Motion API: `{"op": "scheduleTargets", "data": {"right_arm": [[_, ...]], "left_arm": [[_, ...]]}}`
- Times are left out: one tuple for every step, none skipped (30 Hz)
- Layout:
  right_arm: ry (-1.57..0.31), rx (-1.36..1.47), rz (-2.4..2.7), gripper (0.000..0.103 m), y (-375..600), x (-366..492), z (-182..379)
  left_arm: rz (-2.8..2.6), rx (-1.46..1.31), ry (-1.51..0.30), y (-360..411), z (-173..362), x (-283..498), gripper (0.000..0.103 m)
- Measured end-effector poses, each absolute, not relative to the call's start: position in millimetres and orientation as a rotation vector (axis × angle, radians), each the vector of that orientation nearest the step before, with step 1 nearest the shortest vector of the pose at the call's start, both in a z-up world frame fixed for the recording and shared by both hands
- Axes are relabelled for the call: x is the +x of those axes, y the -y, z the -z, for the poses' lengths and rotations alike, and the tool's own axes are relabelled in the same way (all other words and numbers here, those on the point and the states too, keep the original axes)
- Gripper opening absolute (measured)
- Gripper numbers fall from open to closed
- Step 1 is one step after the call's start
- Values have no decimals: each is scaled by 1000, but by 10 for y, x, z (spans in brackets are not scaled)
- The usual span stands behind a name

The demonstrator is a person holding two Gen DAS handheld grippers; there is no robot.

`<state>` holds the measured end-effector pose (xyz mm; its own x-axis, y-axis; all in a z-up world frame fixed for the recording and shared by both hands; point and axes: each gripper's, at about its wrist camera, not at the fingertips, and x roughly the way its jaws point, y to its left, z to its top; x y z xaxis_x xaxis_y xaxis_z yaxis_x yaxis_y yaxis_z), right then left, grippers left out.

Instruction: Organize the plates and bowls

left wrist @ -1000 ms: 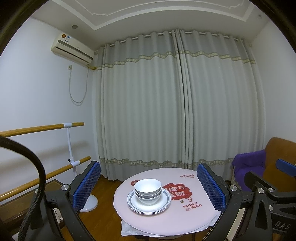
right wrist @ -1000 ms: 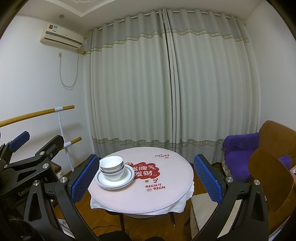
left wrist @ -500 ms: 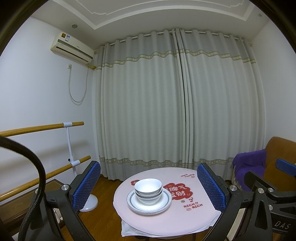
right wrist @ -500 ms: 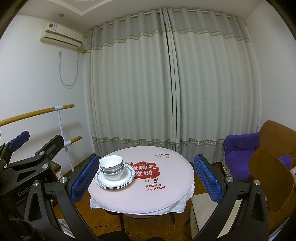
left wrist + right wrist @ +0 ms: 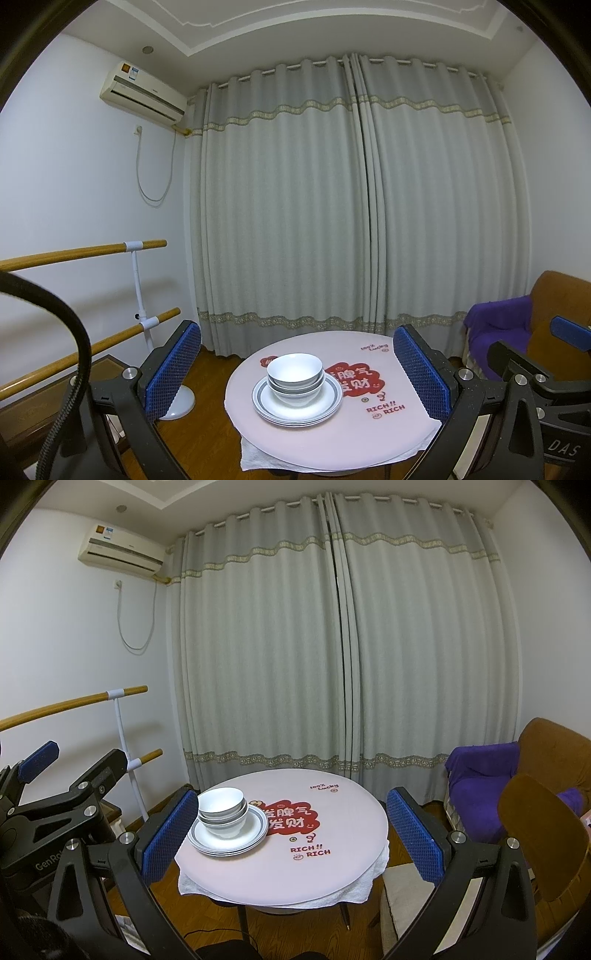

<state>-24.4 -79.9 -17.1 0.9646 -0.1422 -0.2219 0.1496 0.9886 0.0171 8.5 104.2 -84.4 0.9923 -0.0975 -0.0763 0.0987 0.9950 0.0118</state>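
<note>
Neatly, white bowls (image 5: 294, 372) sit nested atop stacked grey-rimmed plates (image 5: 297, 404).

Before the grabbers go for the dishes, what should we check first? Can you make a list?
1. Left gripper open: ok, blue pads wide apart, nothing between them.
2. Right gripper open: ok, also holding nothing.
3. Bowls nested neatly: ok, sitting upright on the plates.
4. Plates stacked flat on the round table: ok.
5. Number of bowls and plates: cannot tell exactly, rims overlap.
6. Grippers close enough to grab: not ok, both hang back from the table.
</note>
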Motion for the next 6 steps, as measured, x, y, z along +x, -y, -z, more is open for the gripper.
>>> {"op": "scheduleTargets", "data": {"right_arm": [[-223,35,148,103,807,-241,182],[-223,36,147,103,812,-236,189],[-225,36,147,103,818,-233,191],[-226,38,146,103,826,-227,198],[-226,39,146,103,836,-221,206],[-226,41,146,103,841,-219,210]], "left_arm": [[98,16,-76,-1032,845,80,102],[98,18,-76,-1028,845,85,102],[98,19,-76,-1021,841,90,102],[97,19,-77,-1020,846,93,102],[96,20,-75,-1016,844,97,102],[95,20,-74,-1014,853,101,102]]}}
